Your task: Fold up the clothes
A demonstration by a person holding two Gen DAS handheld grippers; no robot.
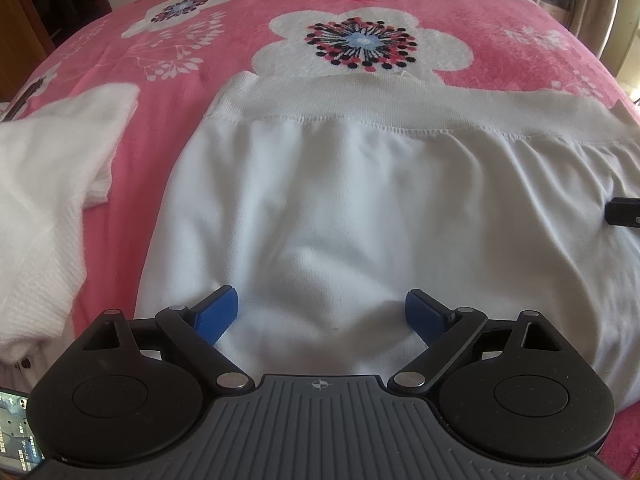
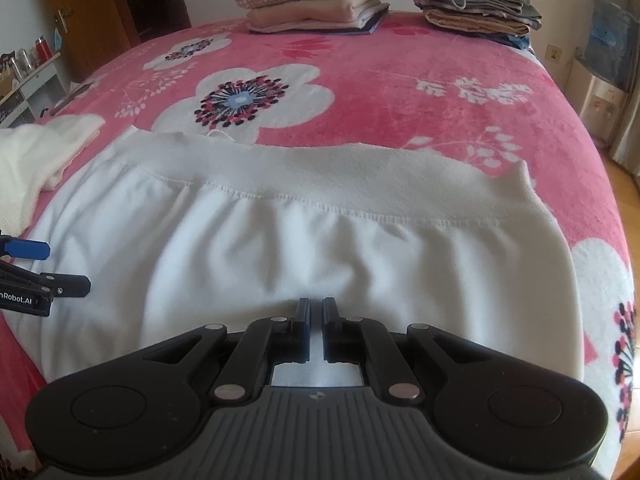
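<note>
Standing wide apart at the bottom of its own view, the blue pads of the left claw (image 1: pixel 322 314) hang over the white garment (image 1: pixel 360 216) with nothing pinched between them. The right claw (image 2: pixel 316 322), low in the middle of its view, has its two fingers drawn almost together; white cloth shows just behind them, but whether any fabric is caught in the narrow slit cannot be told. The garment lies spread across the pink flowered blanket (image 2: pixel 400 72) on the bed, its ribbed band along the far edge. Toward the left edge of both views sits a second, rumpled white garment (image 1: pixel 44 184), just apart from the first. At the top of the right wrist view, two stacks of folded clothes (image 2: pixel 312 4) rest at the far end of the bed.
</note>
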